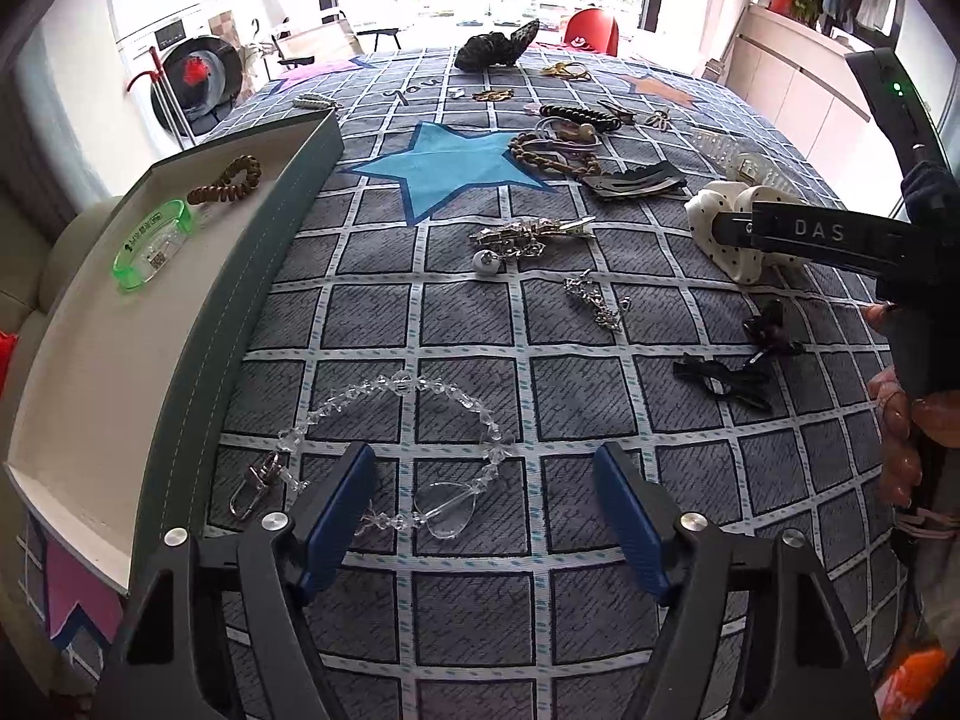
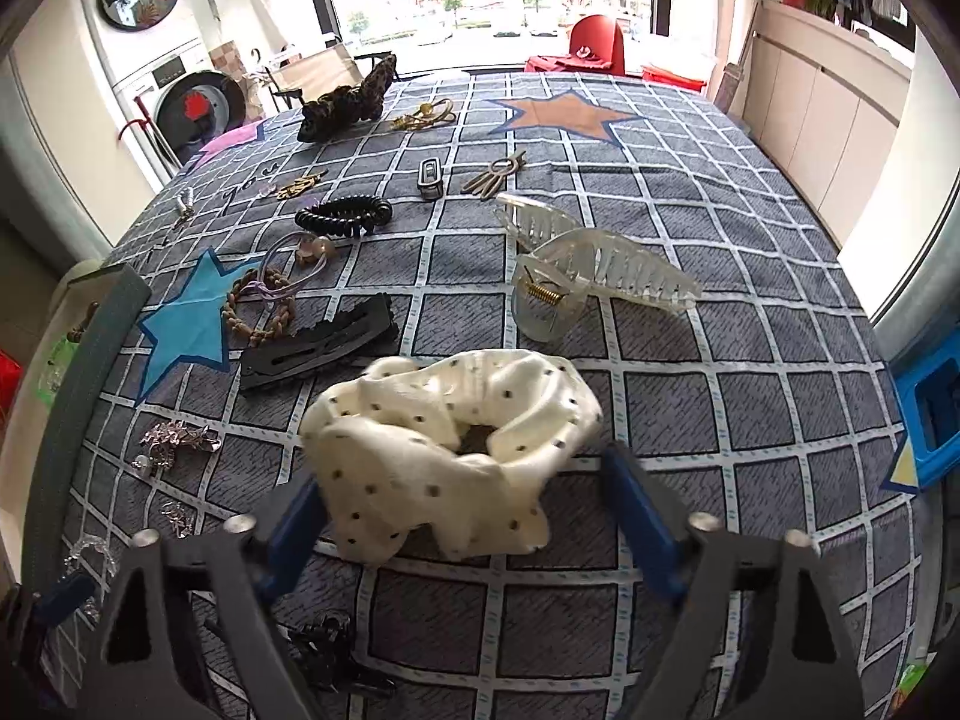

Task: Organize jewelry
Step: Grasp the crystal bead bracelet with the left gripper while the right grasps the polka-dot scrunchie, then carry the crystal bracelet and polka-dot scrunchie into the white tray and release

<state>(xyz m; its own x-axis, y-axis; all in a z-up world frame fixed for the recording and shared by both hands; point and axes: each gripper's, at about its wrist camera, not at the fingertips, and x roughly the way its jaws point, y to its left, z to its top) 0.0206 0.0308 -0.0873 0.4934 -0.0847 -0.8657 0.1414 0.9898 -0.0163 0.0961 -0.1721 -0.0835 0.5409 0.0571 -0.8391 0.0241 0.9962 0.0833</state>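
A clear crystal bead bracelet [image 1: 414, 450] with a heart pendant lies on the checked cloth between the fingers of my open left gripper [image 1: 486, 510]. A grey tray [image 1: 108, 360] at the left holds a green bangle [image 1: 155, 245] and a brown coil tie [image 1: 225, 180]. My open right gripper [image 2: 468, 516] straddles a cream polka-dot scrunchie [image 2: 444, 450]; its jaws stand wide on either side. The right gripper also shows in the left wrist view [image 1: 798, 234], over the scrunchie [image 1: 720, 222].
Scattered on the cloth: clear claw clip [image 2: 594, 270], black snap clips [image 2: 318, 348], braided bracelet [image 2: 258, 312], black coil tie [image 2: 342, 216], silver brooch [image 1: 522, 237], silver chain [image 1: 594, 300], black bow clip [image 1: 738, 372], dark lace scrunchie [image 1: 492, 48]. The tray edge [image 2: 90, 372] is at the left.
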